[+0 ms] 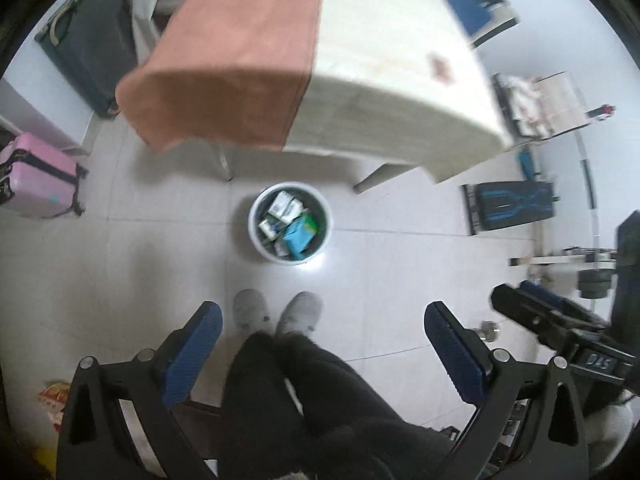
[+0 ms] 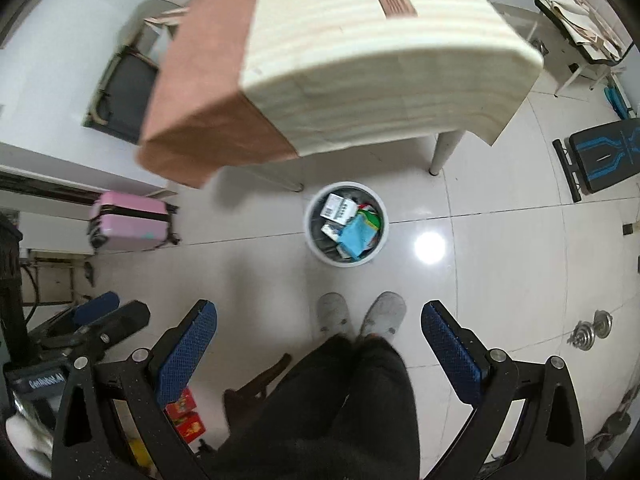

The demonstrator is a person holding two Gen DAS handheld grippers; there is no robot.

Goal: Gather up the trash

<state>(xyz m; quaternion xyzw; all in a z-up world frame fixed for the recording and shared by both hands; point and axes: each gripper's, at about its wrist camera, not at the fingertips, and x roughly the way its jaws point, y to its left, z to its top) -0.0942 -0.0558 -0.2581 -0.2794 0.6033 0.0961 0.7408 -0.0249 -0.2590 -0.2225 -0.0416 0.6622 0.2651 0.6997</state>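
Looking down past my spread fingers, I see the white trash bin [image 1: 291, 224] on the pale floor tiles, straight ahead of my left gripper [image 1: 323, 354] and a little left of centre ahead of my right gripper [image 2: 319, 354]. Both pairs of blue pads stand wide apart with nothing between them but my own dark trousers and grey slippers [image 2: 362, 316]. The bin holds crumpled packets and a light blue carton [image 2: 354, 238] — the smaller pieces under them are too blurred to name. Beyond the bin stands the table [image 2: 444, 152], draped in a cream cloth with a pink-brown cloth [image 1: 224, 68] over its left end; the cloths hide all but the lower legs. Off to the left of my fingers sits a pink suitcase [image 2: 130, 222], to the right a black and blue bench [image 1: 512, 206] and some weight plates [image 2: 592, 330]. Red boxes [image 2: 186, 416] lie behind my right gripper's left finger, partly covered — their print is unreadable.
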